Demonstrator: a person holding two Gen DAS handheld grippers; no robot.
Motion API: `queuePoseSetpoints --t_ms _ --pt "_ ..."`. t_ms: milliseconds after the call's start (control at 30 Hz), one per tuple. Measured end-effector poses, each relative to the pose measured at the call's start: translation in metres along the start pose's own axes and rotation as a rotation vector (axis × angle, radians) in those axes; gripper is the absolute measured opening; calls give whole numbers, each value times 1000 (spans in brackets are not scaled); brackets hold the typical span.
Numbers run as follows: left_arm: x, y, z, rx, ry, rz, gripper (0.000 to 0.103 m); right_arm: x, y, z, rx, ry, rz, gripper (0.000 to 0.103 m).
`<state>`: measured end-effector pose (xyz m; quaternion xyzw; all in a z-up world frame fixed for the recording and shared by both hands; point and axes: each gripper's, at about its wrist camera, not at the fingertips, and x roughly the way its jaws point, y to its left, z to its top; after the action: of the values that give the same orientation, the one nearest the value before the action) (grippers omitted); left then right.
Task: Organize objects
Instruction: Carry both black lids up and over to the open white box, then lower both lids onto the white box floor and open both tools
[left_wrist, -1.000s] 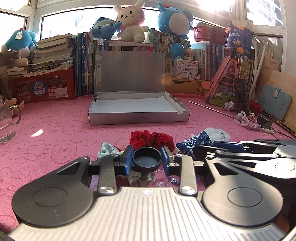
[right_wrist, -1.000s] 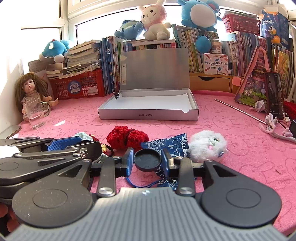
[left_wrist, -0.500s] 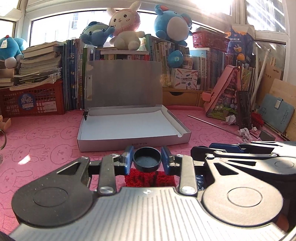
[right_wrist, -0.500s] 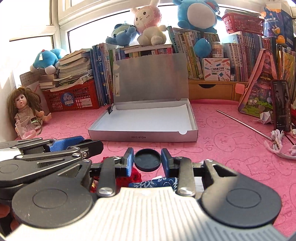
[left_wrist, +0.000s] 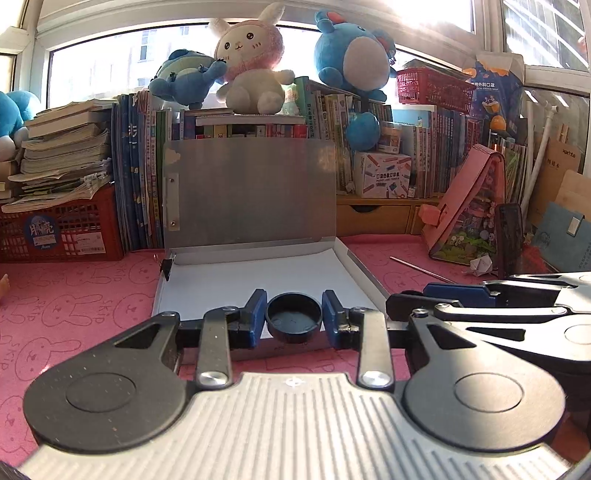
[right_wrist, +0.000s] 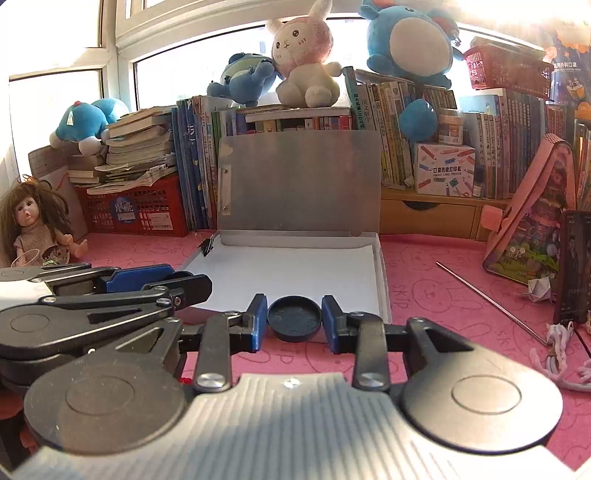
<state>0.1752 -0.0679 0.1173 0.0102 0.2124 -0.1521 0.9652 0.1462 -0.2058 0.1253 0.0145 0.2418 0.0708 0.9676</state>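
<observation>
While both grippers, left (left_wrist: 294, 322) and right (right_wrist: 294, 322), stay closed on round black caps (left_wrist: 293, 317) (right_wrist: 294, 319), the open grey flat box (left_wrist: 255, 266) is now nearer.

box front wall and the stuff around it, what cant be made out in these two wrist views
- box front wall: both views, mostly hidden behind the left claw and the right claw.
- mat beneath the claws: both views, covered by the claw bodies.
- doll legs: right wrist view, behind the left claw.
- book spines: both views, print too small to read.
- upper right window: both views, washed out by glare.
</observation>
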Motion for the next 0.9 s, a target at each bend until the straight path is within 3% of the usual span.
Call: queuePoseSetpoints --t_ms 133,500,700,900 --pt "16 6 15 5 10 6 37 14 0 15 -28 4 -3 38" --pt "75 43 38 -77 87 22 38 72 -29 39 69 126 40 37" --pt "115 65 42 -118 183 22 38 112 -57 45 190 210 52 36" --pt "156 83 57 -144 213 22 37 152 -79 59 287 250 53 36"
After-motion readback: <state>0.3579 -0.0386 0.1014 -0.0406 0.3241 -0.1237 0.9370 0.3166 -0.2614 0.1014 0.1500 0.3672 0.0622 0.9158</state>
